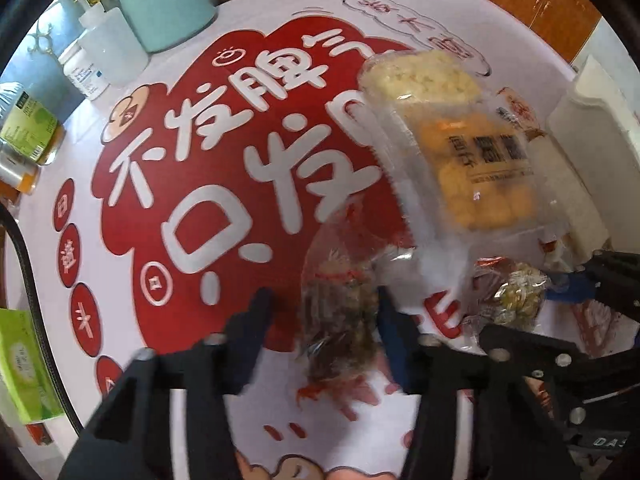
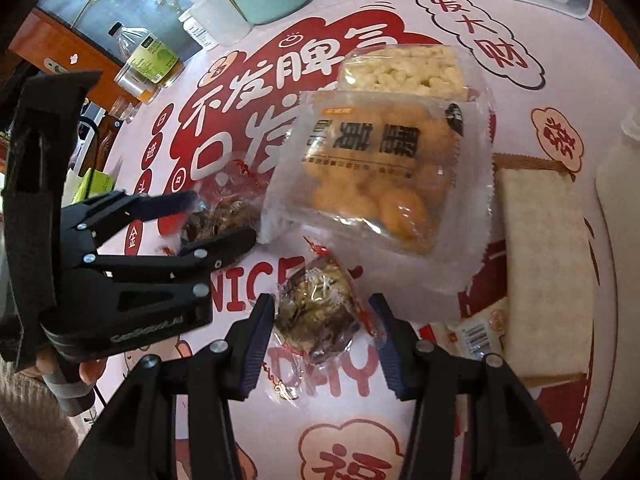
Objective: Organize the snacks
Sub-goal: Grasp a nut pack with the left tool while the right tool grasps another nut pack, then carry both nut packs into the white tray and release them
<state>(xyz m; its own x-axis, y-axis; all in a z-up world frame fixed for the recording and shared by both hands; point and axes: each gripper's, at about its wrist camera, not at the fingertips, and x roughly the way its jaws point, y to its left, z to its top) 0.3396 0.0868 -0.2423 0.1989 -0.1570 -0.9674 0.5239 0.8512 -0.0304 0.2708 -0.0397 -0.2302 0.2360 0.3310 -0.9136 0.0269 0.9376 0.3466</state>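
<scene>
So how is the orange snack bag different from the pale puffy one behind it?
The orange snack bag holds round golden-orange balls; the pale puffed snack holds small whitish pieces pressed into a block. The orange bag has big dark printed characters on its front; the pale one shows none. The orange bag lies nearer the grippers and overlaps the pale one's edge. Both are clear wrappers lying on the tablecloth.

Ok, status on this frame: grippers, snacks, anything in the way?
Left gripper open around one clear-wrapped brown nut snack. Right gripper open around a second one. Orange puff bag close behind, nothing between.
</scene>
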